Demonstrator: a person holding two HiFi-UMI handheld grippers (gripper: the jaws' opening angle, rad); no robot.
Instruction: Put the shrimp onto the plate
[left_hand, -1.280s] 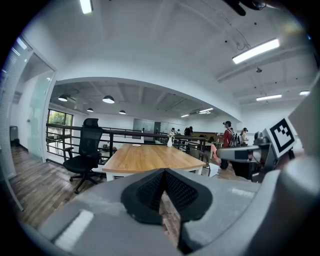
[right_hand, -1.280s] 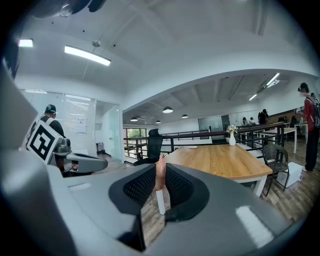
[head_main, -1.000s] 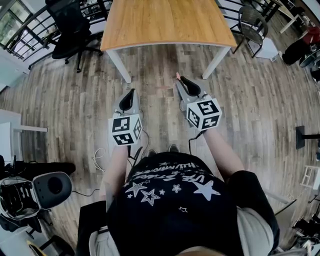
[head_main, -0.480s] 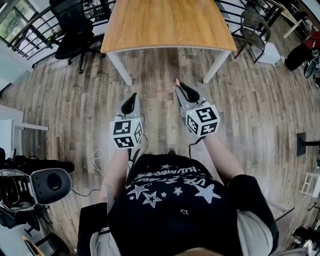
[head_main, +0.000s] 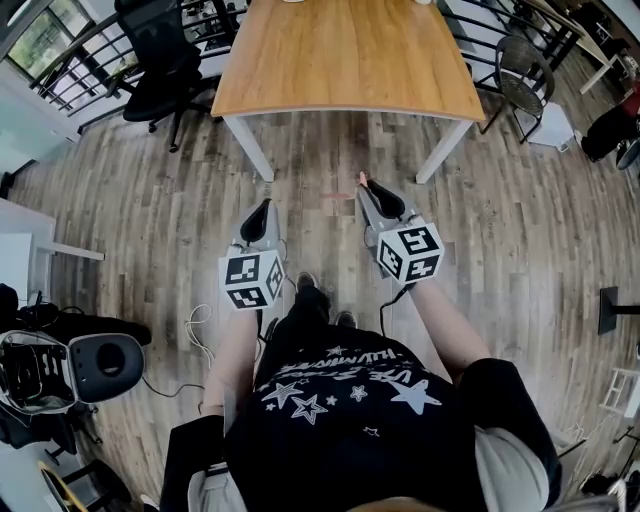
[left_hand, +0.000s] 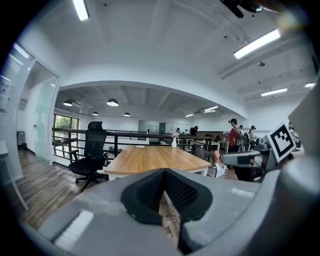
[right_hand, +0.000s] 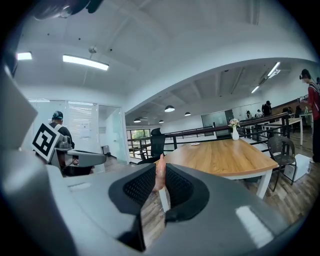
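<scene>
Bright, even light fills the room, from daylight at the windows and from long ceiling lamps that burn out to white glare in both gripper views; shadows on the floor are soft and faint. All the pictures bulge and bend toward the edges, the gripper views with black corners. The left tongs and right tongs, close to the lens, look soft.

Counting the things in the room

There are two grippers, a left gripper and a right gripper. There is one pink shrimp, one wooden table, one small white plate, one vase, one black office chair and one wire chair.
</scene>
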